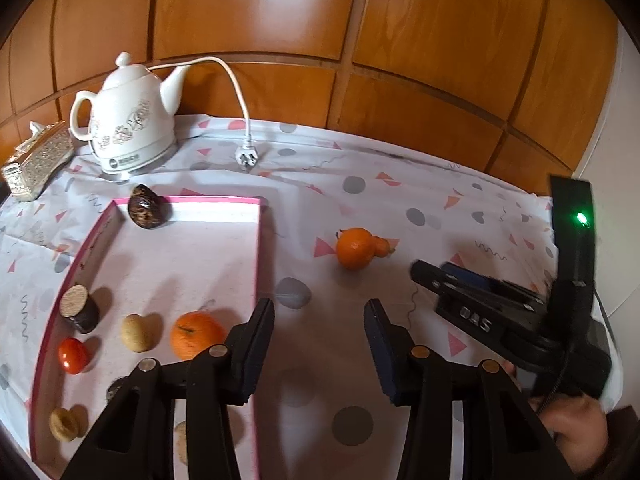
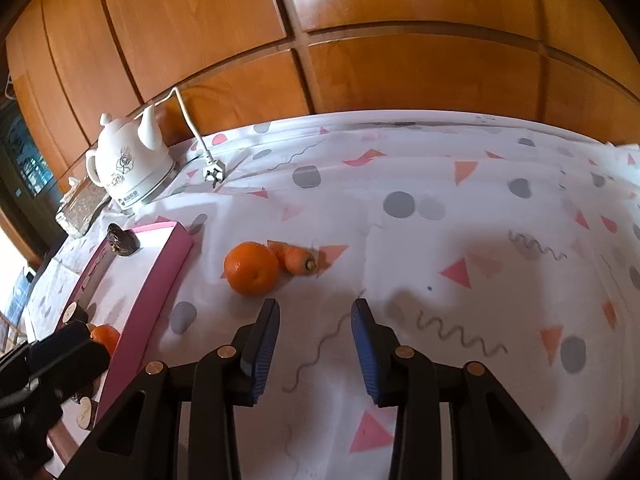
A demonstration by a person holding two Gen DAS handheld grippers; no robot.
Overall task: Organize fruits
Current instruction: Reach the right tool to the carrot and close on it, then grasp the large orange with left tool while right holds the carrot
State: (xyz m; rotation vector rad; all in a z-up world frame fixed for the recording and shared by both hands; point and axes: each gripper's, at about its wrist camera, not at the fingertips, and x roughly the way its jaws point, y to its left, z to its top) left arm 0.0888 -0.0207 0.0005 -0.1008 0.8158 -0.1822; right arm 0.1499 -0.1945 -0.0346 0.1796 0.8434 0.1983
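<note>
just beyond the open, empty right gripper point(image 2: 314, 308) lies an orange point(image 2: 251, 268).

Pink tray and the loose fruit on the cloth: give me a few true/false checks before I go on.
1. An orange already lies inside the pink tray. True.
2. The second orange sits in the tray too. False: it lies on the tablecloth, outside the tray.
3. A carrot lies right beside that loose orange. True.
4. The right gripper is clamped on the loose orange. False: nothing is between its fingers; the orange lies ahead of them.
5. The white kettle is plugged in. False: its plug lies loose on the cloth.
6. The left gripper holds nothing. True.
</note>
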